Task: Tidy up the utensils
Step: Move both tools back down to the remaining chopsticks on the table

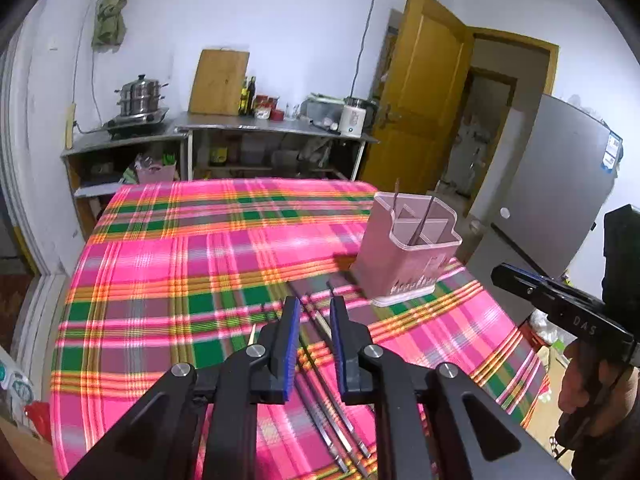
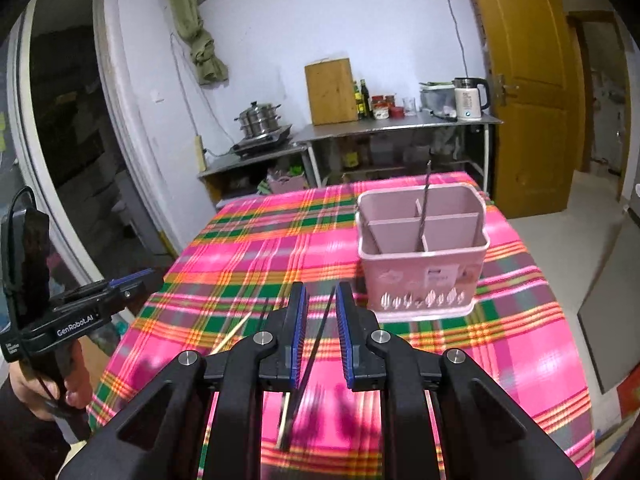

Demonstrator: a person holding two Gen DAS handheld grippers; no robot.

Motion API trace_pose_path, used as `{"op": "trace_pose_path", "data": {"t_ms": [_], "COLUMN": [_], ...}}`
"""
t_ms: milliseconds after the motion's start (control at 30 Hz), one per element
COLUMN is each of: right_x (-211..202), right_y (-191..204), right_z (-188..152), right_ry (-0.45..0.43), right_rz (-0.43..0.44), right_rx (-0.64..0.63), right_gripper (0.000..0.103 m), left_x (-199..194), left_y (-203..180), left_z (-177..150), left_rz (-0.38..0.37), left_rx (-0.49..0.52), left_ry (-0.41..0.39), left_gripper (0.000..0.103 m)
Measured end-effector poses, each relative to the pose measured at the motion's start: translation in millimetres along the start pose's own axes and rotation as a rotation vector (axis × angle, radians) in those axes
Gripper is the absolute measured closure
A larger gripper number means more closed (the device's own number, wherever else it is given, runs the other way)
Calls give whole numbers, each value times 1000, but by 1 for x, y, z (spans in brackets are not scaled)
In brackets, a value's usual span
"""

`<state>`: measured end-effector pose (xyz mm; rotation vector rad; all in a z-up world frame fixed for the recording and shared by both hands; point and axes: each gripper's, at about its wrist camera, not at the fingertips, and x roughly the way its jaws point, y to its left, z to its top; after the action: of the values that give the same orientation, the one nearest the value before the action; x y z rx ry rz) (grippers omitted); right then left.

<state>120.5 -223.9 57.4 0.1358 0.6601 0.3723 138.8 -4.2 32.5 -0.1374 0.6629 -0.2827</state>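
Near the tabletop's (image 1: 168,240) right edge, both the left tool (image 1: 316,312) and right tool (image 2: 321,300) are hovering released over loose chopsticks (image 1: 328,396), likely lining up for the pink holder (image 2: 424,264).

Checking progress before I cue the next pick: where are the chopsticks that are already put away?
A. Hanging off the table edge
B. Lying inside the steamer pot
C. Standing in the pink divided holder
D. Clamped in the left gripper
C: two thin sticks stand tilted in the compartments of the pink holder; more utensils lie on the plaid cloth beneath the open left gripper.
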Motion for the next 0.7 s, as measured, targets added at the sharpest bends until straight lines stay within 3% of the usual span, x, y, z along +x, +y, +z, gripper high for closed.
{"op": "trace_pose_path", "data": {"t_ms": [133, 700], "right_x": [11, 65], "right_y": [6, 14], "right_z": [-12, -37], "right_ry": [41, 167], "right_rz": [16, 55], "right_rx": [-6, -17], "right_gripper": [87, 87], "left_x": [8, 65], "left_y": [11, 42], "left_z": [-16, -47], "left_rz": [18, 90], "left_rx": [-16, -50], "left_ry": [41, 175], "left_gripper": [83, 82]}}
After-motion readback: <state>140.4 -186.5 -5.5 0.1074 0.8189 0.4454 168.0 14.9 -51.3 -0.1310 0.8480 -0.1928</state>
